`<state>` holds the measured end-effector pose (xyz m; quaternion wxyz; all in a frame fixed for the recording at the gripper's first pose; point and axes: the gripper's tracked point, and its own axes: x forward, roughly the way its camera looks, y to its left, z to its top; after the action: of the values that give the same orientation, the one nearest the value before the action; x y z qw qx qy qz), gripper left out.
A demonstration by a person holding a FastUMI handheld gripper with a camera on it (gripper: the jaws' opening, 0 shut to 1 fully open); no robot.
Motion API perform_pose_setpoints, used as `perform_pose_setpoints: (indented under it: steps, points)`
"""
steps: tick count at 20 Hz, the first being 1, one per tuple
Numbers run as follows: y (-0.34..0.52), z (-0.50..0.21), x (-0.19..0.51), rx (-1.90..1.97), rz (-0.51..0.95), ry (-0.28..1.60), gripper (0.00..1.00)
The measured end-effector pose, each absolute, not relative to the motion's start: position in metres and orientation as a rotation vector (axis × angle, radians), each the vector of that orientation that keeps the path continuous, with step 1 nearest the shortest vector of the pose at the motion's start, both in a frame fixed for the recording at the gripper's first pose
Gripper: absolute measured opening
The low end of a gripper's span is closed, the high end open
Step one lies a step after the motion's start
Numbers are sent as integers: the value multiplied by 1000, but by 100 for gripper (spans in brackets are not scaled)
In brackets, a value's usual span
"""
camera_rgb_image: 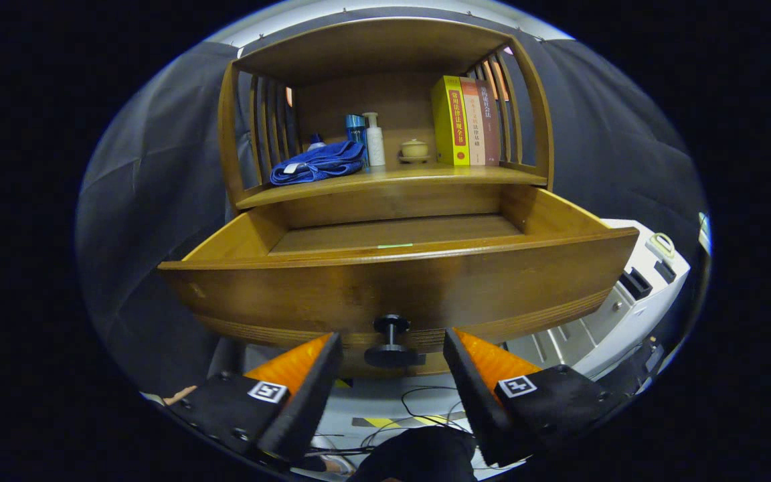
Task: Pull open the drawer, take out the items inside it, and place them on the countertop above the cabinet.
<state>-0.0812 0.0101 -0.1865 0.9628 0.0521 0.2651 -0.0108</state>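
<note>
Dark metal, the drawer knob (391,340) sits right between my jaws (392,348), which stand wide apart and grip nothing; neither finger touches it. Behind the knob is the wooden drawer (399,284), already pulled well out of the cabinet. From here I look over its front edge onto a bare wooden floor, with only a thin pale green strip (395,246) showing just behind the front board. The part nearest me is hidden by that board, so I cannot tell what lies there.

Above the drawer runs the counter (425,175), carrying a folded blue cloth (318,164), a blue bottle (356,130), a white pump bottle (375,139), a small lidded cup (414,149) and three upright books (466,120).

The pull looks done to me. To do the next part well, I would lift clear of the knob, rise above the front board and tilt down so the hidden near strip comes into sight before reaching in. The free stretch of counter lies between the cloth and the books.
</note>
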Motion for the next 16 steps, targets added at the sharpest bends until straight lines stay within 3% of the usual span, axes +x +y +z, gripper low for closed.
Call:
perform_pose_setpoints:
  steps: [1, 7, 16]
  points:
    - [12, -178, -82, 96, -19, 525, 100]
    - [22, -110, -58, 84, 30, 436, 100]
    - [7, -95, 36, 52, 21, 534, 100]
